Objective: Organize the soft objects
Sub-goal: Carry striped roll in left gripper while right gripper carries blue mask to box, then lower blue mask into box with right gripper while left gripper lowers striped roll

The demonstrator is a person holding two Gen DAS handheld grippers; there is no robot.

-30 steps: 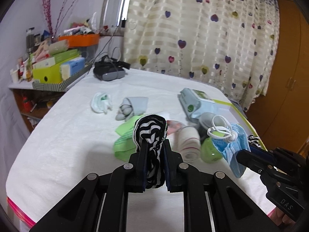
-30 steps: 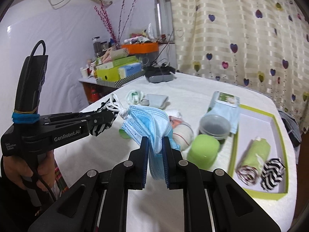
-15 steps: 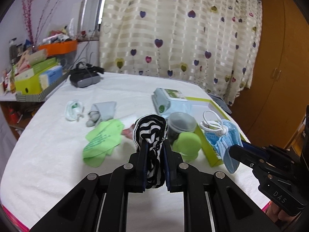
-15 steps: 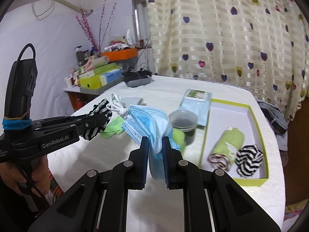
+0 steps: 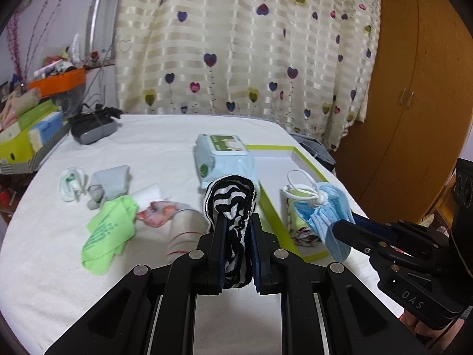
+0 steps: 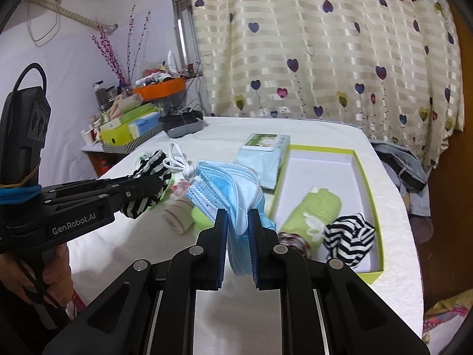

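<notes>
On the white tablecloth [image 5: 53, 266] at far left lie a white rolled sock [image 5: 71, 184], a grey sock [image 5: 111, 184] and a green sock [image 5: 106, 233], the green just beside the grey. Next to them, the left gripper [image 5: 235, 224] pinches a black-and-white striped sock [image 5: 233, 198] between its pads, held up above the table. Behind it rests a pack of wet wipes [image 5: 221, 159], touching the green-rimmed box [image 6: 366, 183]. Inside that box sit a green rolled cloth [image 6: 313, 210] and another striped sock [image 6: 348, 236], side by side. Rightmost, the right gripper [image 6: 238, 222] is clamped on a bundle of blue face masks [image 6: 227, 183], raised near the box's corner.
</notes>
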